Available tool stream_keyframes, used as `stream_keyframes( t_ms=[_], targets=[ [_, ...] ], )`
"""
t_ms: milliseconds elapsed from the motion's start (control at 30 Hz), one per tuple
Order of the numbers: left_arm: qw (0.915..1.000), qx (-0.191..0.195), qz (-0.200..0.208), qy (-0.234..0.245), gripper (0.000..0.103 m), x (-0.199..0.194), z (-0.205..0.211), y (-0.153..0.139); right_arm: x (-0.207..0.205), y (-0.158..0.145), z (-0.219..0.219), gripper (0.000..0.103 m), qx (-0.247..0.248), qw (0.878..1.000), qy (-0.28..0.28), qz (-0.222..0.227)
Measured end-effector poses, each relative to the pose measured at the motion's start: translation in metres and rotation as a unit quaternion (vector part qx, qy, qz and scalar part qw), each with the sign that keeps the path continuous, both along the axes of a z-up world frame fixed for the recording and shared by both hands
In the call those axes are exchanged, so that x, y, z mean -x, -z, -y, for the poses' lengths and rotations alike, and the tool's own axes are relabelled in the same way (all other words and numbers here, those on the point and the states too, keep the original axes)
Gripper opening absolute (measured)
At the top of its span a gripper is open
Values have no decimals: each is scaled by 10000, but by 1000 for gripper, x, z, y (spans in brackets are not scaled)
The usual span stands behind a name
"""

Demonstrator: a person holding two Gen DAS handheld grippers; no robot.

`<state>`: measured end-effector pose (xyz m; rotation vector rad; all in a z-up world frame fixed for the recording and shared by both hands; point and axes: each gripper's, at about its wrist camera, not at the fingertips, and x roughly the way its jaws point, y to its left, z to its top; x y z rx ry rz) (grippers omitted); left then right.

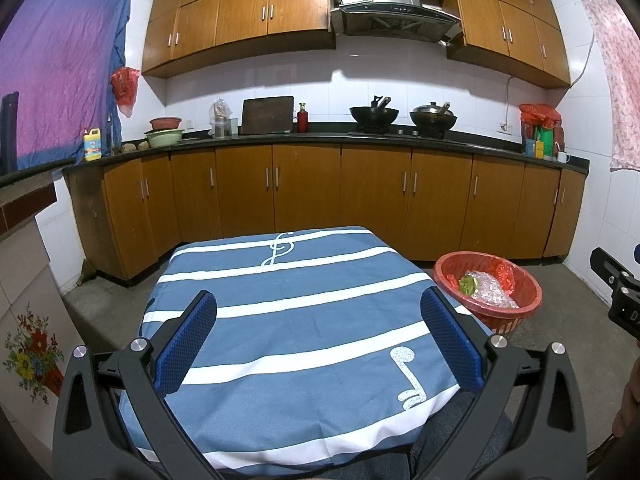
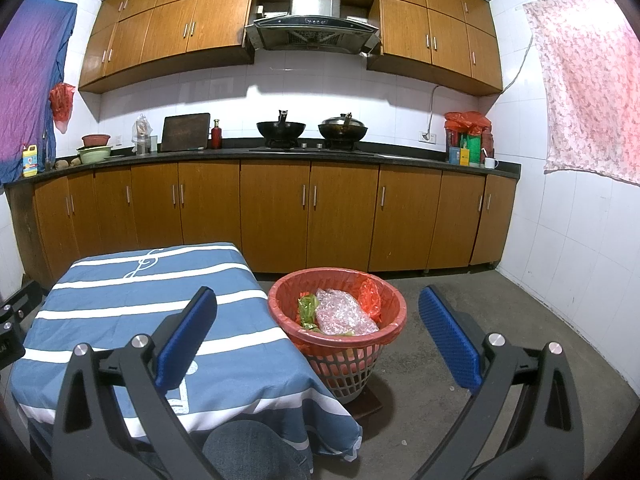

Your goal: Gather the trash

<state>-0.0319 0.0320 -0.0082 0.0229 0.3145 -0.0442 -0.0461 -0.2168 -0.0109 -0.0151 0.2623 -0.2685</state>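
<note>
A red-lined trash basket point(image 2: 394, 300) stands on the floor to the right of the table point(image 1: 304, 320), which is covered by a blue and white striped cloth. In the basket lie clear bubble wrap point(image 2: 340, 314), a green wrapper point(image 2: 306, 306) and a red bag scrap point(image 2: 370, 294). The same basket point(image 1: 528, 300) shows at the right in the left wrist view. My left gripper point(image 1: 318, 338) hovers open above the tablecloth, holding nothing. My right gripper point(image 2: 318, 338) is open over the table's right edge and the basket, also holding nothing. No loose trash shows on the cloth.
Wooden cabinets point(image 2: 308, 216) and a dark counter point(image 2: 280, 154) with woks, a cutting board and bottles run along the back wall. Grey concrete floor point(image 2: 500, 320) lies right of the basket. The right gripper's black body point(image 1: 620, 296) appears at the right edge. A knee point(image 2: 248, 452) is below.
</note>
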Motion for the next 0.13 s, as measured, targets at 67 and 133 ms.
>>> stream_keyframes(
  t_ms=[67,133],
  targets=[
    [10000,-10,1,-2,101,0,0,0,0,0,0,99,2,10000,-1,1],
    [10000,-11,4,-1,101,-1,0,0,0,0,0,99,4,10000,-2,0]
  ],
)
